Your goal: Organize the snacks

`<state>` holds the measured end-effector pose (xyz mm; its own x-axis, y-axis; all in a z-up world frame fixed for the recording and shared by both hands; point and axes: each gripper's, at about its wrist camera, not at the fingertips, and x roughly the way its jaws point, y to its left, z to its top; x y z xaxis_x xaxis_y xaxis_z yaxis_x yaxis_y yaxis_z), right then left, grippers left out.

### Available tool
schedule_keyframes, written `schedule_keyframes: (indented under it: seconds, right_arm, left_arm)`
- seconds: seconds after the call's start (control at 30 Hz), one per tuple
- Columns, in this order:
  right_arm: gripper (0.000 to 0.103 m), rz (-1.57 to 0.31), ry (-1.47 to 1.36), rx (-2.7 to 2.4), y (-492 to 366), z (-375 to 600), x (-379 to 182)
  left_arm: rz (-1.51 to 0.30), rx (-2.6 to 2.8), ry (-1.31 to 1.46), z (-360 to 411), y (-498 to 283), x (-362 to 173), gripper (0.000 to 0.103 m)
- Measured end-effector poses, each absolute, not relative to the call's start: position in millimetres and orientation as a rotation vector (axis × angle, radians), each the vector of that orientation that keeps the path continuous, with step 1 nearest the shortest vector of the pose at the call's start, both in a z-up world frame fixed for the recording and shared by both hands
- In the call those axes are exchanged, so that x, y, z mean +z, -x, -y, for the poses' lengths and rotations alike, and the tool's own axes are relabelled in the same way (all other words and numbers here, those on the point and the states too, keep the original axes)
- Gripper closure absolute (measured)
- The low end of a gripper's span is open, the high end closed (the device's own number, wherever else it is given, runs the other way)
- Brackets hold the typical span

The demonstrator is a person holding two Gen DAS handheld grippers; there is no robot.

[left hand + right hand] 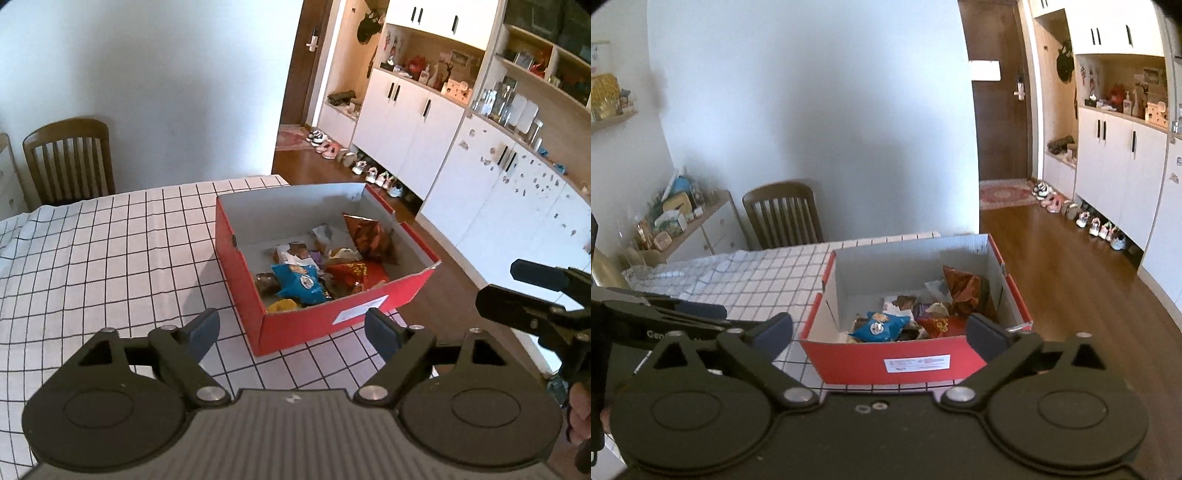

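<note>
A red cardboard box (pixel 332 319) (pixel 849 356) with a white inside stands on the checked tablecloth near the table's right edge. It holds several snack packets, among them a blue bag (pixel 297 280) (pixel 879 326), a red bag (pixel 356 273) (pixel 940 325) and a brown foil bag (pixel 369 238) (pixel 967 288). My left gripper (pixel 293 330) is open and empty, just short of the box's near corner. My right gripper (pixel 882 332) hangs open and empty in front of the box's labelled near wall. In the left wrist view the right gripper (pixel 517 286) shows at the right edge.
The table (pixel 92 258) under the checked cloth stretches left of the box. A wooden chair (pixel 70 158) (pixel 783 214) stands behind it at the wall. White cabinets (pixel 406 122) and a row of shoes (pixel 369 170) line the wooden floor to the right.
</note>
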<state>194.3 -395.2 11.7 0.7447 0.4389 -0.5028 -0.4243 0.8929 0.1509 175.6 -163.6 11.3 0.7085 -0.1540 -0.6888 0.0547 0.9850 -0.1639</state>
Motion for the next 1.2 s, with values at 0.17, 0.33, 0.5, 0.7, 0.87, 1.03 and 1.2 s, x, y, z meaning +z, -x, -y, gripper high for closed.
schedule_keyframes:
  seconds: [0.17, 0.33, 0.5, 0.7, 0.87, 1.03, 1.2]
  right_arm:
    - [0.000, -0.519, -0.015, 0.458, -174, 389, 12]
    - [0.000, -0.496, -0.053, 0.437, -158, 387, 13]
    - [0.000, -0.482, -0.080, 0.409, -147, 387, 11]
    - [0.000, -0.482, -0.108, 0.378, -142, 388, 10]
    - [0.000, -0.474, -0.125, 0.342, -132, 383, 9]
    - [0.000, -0.487, -0.145, 0.309, -127, 378, 4]
    - [0.000, -0.485, -0.139, 0.289, -117, 372, -1]
  left_arm:
    - [-0.748, -0.129, 0.132, 162, -161, 15, 0.000]
    - [-0.710, -0.149, 0.146, 159, -145, 22, 0.000]
    - [-0.676, -0.145, 0.126, 157, -135, 29, 0.000]
    - [-0.694, -0.127, 0.113, 153, -130, 25, 0.000]
    - [-0.705, -0.126, 0.112, 152, -124, 21, 0.000]
    - [-0.709, -0.127, 0.113, 152, -116, 20, 0.000]
    - [-0.714, -0.133, 0.112, 155, -111, 17, 0.000]
